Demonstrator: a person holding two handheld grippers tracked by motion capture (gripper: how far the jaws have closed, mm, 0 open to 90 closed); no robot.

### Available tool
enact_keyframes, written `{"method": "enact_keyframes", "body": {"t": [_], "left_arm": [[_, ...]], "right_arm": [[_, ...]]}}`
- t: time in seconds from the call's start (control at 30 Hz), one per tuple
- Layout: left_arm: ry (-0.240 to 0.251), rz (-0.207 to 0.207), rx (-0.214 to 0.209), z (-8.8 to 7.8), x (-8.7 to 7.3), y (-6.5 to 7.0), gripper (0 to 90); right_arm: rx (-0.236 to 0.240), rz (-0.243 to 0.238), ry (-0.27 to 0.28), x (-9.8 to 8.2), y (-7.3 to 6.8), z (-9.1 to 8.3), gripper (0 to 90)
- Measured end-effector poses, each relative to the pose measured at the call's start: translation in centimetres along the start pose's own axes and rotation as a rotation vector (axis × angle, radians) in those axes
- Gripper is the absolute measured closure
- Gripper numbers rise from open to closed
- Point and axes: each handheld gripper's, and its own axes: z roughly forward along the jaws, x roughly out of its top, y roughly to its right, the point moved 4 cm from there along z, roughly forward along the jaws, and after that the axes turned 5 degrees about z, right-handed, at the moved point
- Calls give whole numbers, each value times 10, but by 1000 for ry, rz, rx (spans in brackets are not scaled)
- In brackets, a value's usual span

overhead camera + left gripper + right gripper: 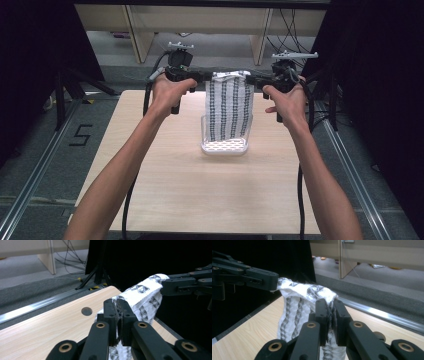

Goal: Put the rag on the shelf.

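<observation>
We are pinching the top edge of a white cloth with dark patterned stripes (229,106) at both of its upper corners. In the left gripper view, the left gripper (119,315) is closing its two black jaws tight on a fold of the cloth (143,298), the fabric squeezed between the pads; the other gripper is holding the far corner at about two o'clock. In the right gripper view, the right gripper (331,315) is clamping its own corner the same way, the cloth (298,301) stretching away toward ten o'clock, where the other gripper's jaws are biting it.

From the high view, we are holding the left gripper (200,76) at nine o'clock of the cloth's top edge and the right gripper (257,78) at three o'clock, both pointing inward toward each other. The cloth is hanging flat and upright between them, spread to its width.

Its lower end is dropping into a clear rectangular plastic container with a perforated white base (224,145), which is standing on the light wooden table (165,175) at twelve o'clock of the table's centre. Our left hand (167,92) and right hand (289,102) are wrapping the gripper handles, forearms reaching in from six o'clock.
</observation>
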Motion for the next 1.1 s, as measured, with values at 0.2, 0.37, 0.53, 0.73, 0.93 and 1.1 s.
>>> {"method": "enact_keyframes", "body": {"t": [0.2,0.37,0.53,0.73,0.93,1.1], "left_arm": [[-18,-22,25,18,-3,-13,863],[-33,-47,29,32,-9,-20,862],[-45,-54,49,43,-14,-25,862],[-69,-65,53,56,-25,-34,861],[-90,-68,51,65,-34,-38,861],[-120,-86,71,70,-45,-42,860]], "right_arm": [[-24,32,-7,0,12,18,844],[-48,52,-36,-2,25,32,841],[-69,75,-57,-7,35,46,841],[-89,59,-84,-12,44,61,841],[-106,101,-108,-21,54,72,836],[-103,91,-120,-28,60,83,832]]}}
